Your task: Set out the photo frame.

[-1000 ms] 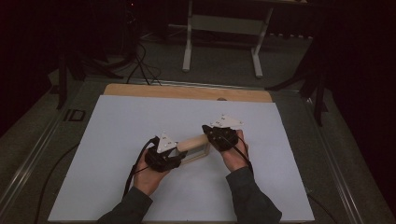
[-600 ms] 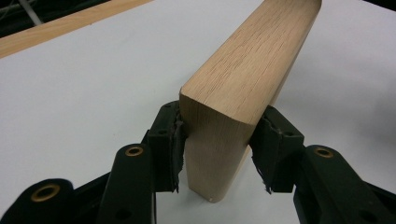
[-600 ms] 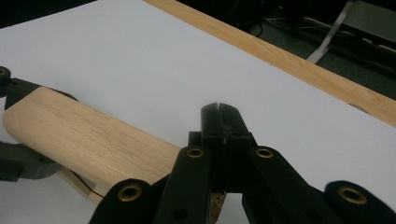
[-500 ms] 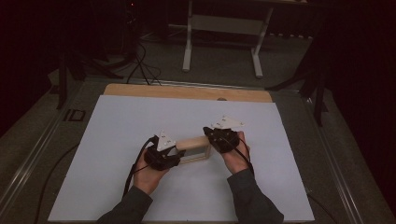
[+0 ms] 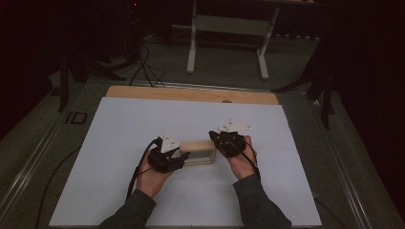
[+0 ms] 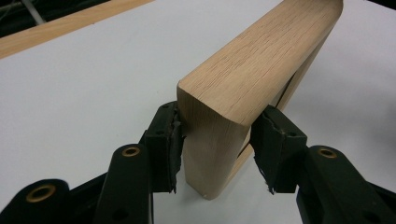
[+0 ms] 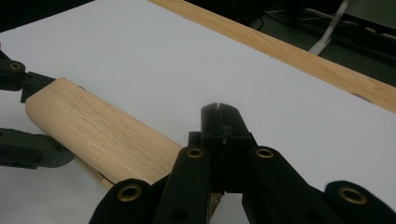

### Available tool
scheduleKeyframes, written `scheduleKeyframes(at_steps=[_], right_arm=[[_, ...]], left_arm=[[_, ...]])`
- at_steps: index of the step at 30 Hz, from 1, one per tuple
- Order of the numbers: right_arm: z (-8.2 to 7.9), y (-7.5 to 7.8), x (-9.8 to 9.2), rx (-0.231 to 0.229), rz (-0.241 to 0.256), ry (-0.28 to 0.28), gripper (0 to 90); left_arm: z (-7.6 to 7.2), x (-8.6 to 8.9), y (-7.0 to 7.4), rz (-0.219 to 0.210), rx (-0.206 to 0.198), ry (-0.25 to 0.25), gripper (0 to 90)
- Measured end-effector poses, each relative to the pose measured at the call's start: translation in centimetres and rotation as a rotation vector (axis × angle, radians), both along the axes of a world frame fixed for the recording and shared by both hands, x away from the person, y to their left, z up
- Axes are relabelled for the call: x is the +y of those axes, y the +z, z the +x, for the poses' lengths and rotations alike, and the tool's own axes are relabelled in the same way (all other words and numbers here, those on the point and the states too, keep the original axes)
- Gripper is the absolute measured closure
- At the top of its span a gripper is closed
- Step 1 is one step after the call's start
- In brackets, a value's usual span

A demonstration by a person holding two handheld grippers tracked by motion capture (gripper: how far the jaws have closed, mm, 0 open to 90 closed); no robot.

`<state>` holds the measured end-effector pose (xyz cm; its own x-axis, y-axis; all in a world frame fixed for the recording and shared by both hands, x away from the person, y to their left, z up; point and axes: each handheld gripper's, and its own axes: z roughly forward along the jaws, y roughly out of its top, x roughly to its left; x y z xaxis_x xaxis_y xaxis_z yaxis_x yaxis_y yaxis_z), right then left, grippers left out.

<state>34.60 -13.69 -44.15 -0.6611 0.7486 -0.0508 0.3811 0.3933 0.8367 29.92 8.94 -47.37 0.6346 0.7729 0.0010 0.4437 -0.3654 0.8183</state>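
Note:
A light wooden frame (image 5: pixel 198 147) stands on its long edge on the white table sheet (image 5: pixel 119 143), between my two grippers. My left gripper (image 5: pixel 181 155) is shut on the frame's left end. In the left gripper view its two black pads (image 6: pixel 164 140) press the rounded wooden end (image 6: pixel 261 56) from both sides. My right gripper (image 5: pixel 218 143) is at the frame's right end. In the right gripper view it (image 7: pixel 219 112) has its jaws pressed together with nothing visible between them, above the end of the frame (image 7: pixel 102 130). Farther off, my left gripper (image 7: pixel 46 121) straddles the frame's far end.
A bare wooden strip (image 5: pixel 191 94) runs along the far edge of the white sheet. Beyond the table stands a white metal stand (image 5: pixel 229 24) on dark floor, with cables (image 5: pixel 143 62) at the left. A black cable (image 5: pixel 136 171) trails from my left gripper.
The frame's right end and my right gripper have dipped slightly, so the frame lies more level. My left gripper keeps its hold.

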Motion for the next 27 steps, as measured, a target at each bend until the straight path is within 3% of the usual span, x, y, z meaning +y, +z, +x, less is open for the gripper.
scheduleKeyframes(at_steps=[3,10,16,20,27], right_arm=[[0.2,-0.1,-0.2,-0.003,0.006,0.022,88.9],[-0.1,0.5,-1.1,-0.034,0.045,0.056,76.1],[-0.9,0.6,-1.9,-0.047,0.046,0.076,65.4],[-1.4,0.4,-2.5,-0.044,0.047,0.084,55.3],[-2.0,-0.3,-3.6,-0.034,0.056,0.110,46.6]], left_arm=[[0.0,0.0,0.0,-0.003,0.000,-0.002,53.8],[0.1,0.2,0.0,-0.017,0.008,-0.003,53.6],[0.0,0.2,0.0,-0.022,0.012,-0.002,53.2],[0.0,0.2,-0.1,-0.029,0.011,0.001,53.1],[0.1,0.2,-0.1,-0.029,0.011,0.004,53.2]])
